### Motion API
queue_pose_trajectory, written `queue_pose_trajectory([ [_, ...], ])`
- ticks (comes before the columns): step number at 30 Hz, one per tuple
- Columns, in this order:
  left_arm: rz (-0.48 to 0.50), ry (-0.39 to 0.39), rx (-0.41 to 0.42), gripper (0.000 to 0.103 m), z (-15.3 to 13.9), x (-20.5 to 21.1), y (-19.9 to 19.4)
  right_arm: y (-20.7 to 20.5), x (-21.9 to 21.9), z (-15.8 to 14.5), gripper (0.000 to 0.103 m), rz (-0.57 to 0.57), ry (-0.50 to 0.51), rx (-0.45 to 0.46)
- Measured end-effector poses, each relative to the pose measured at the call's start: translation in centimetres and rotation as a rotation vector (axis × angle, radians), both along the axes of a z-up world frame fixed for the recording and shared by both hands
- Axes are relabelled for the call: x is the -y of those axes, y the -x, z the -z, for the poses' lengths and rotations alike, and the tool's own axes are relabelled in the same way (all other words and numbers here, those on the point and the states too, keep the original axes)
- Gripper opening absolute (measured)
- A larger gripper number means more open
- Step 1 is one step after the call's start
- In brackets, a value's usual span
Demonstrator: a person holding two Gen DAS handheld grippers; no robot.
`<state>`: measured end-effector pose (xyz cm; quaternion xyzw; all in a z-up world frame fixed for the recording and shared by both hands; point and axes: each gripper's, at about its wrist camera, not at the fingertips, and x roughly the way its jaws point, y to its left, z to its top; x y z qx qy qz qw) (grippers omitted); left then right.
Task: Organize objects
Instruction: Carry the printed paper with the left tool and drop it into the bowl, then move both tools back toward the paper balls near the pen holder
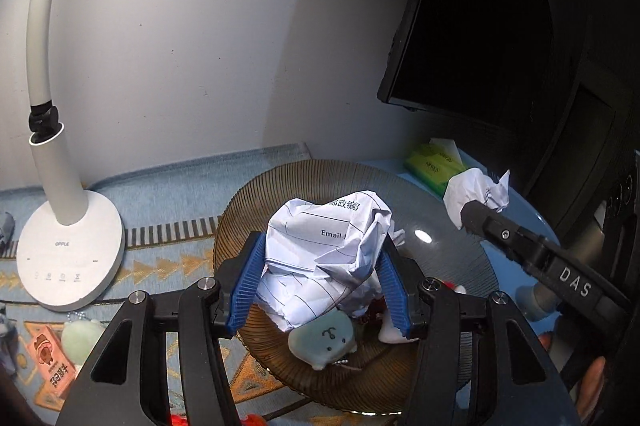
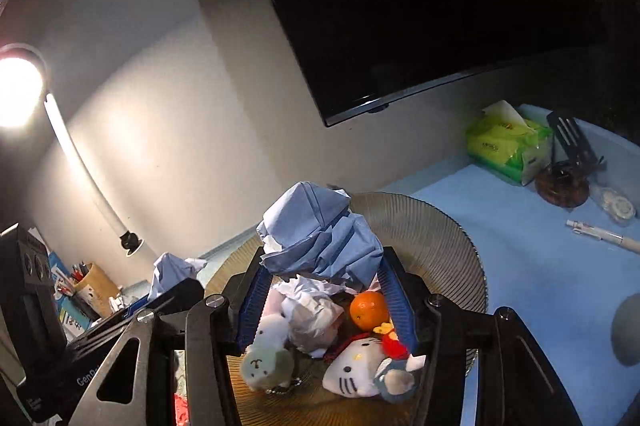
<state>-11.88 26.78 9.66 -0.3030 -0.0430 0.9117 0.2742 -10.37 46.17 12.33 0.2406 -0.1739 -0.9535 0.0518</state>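
Left wrist view: left gripper (image 1: 324, 266) pinches a crumpled printed paper ball (image 1: 332, 250) mid-frame above the ribbed plate (image 1: 448, 266). Right gripper (image 2: 326, 286) clamps a bluish paper wad (image 2: 320, 238), frame centre.

Right gripper (image 2: 326, 268) clamping crumpled paper (image 2: 320, 242), above ribbed plate (image 2: 440, 238)

Both grippers are black. The left gripper (image 1: 324, 282) has ribbed blue pads (image 1: 246, 286) and silver screws. The right gripper (image 2: 326, 300) matches it.
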Motion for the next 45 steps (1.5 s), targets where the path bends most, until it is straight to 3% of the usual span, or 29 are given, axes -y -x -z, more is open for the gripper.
queue_pose_trajectory([
  [7,0.080,0.043,-0.015,0.055,1.0,-1.9,-0.8,0.8,-1.4,1.0,0.059,0.084,-0.030,0.047],
  [8,0.084,0.049,-0.020,0.062,1.0,-2.1,-1.0,0.9,-1.5,1.1,0.066,0.088,-0.027,0.056],
  [9,0.081,0.053,-0.020,0.076,1.1,-2.2,-1.1,1.0,-1.7,1.3,0.071,0.088,-0.016,0.062],
  [11,0.090,0.032,-0.018,0.084,1.1,-1.9,-1.4,0.9,-1.9,1.4,0.071,0.076,0.007,0.064],
  [16,0.095,-0.033,0.027,0.084,0.9,-0.8,-1.0,0.8,-1.2,1.5,0.071,0.074,-0.033,0.060],
  [25,0.073,-0.027,0.005,0.084,0.5,-0.4,-1.8,0.4,0.1,1.6,0.071,0.052,-0.085,0.028],
  [31,0.061,-0.042,-0.017,0.084,-1.2,1.4,-4.3,-2.1,-0.3,0.4,0.072,0.086,-0.096,-0.087],
  [38,0.008,0.011,-0.027,0.084,-1.7,6.4,-9.9,-5.6,1.8,-0.5,0.072,-0.042,-0.017,-0.078],
  [45,-0.236,0.039,-0.007,0.084,-0.4,16.9,-14.3,-9.8,9.0,-2.1,0.072,-0.230,-0.029,-0.089],
])
